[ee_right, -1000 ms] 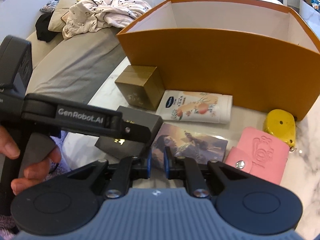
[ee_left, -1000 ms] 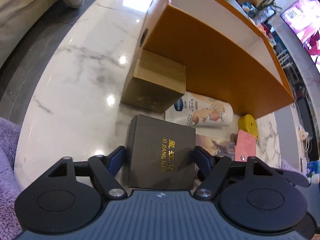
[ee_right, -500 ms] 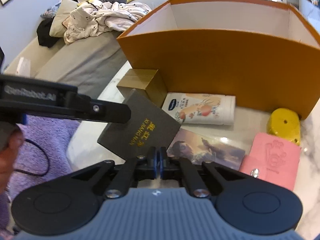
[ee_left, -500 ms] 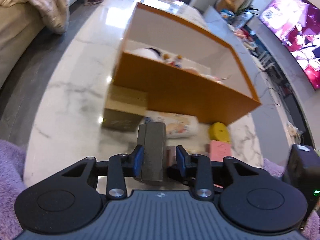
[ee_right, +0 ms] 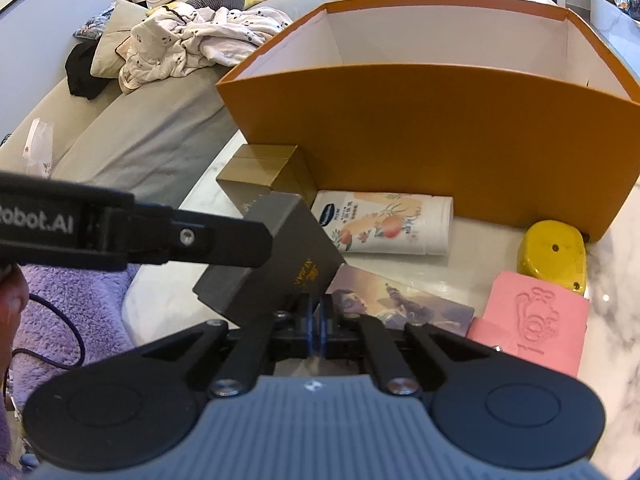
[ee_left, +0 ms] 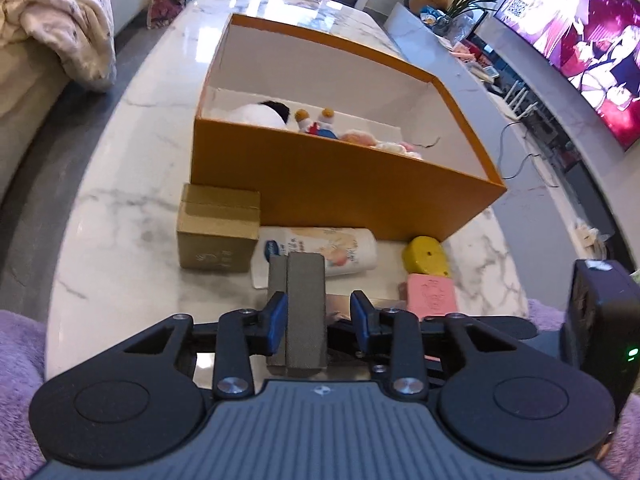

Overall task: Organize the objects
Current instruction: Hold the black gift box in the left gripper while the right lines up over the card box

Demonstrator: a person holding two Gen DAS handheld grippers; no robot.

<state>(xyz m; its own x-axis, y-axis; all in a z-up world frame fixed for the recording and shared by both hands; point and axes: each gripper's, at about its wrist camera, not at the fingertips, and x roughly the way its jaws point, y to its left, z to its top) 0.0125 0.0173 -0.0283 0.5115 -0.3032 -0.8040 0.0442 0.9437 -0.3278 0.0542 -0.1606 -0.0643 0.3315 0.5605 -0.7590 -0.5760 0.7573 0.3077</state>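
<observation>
Far left: a couch (ee_left: 24, 120) with a crumpled blanket (ee_left: 68, 36). On the white surface (ee_left: 132, 184), left to right: a brown box (ee_left: 218, 236), a bottle (ee_left: 332, 246) lying on its side, a yellow case (ee_left: 426, 256), a pink wallet (ee_left: 430, 294).

Right behind them, blocking the way like a wall: a big orange box (ee_left: 340, 184), open on top, with soft toys (ee_left: 320, 126) inside.

In the left gripper (ee_left: 318, 304): a dark box (ee_left: 305, 276), turned on edge, up off the surface and tilted. Fingers just been closing, now pinching that dark box.

On the right gripper (ee_right: 318, 320): fingers pressed together, with nothing seen between them, low by the near edge of a picture card (ee_right: 400, 300) lying flat. Dark box just to its left, corner over the card.

Far right: a TV (ee_left: 580, 40).
</observation>
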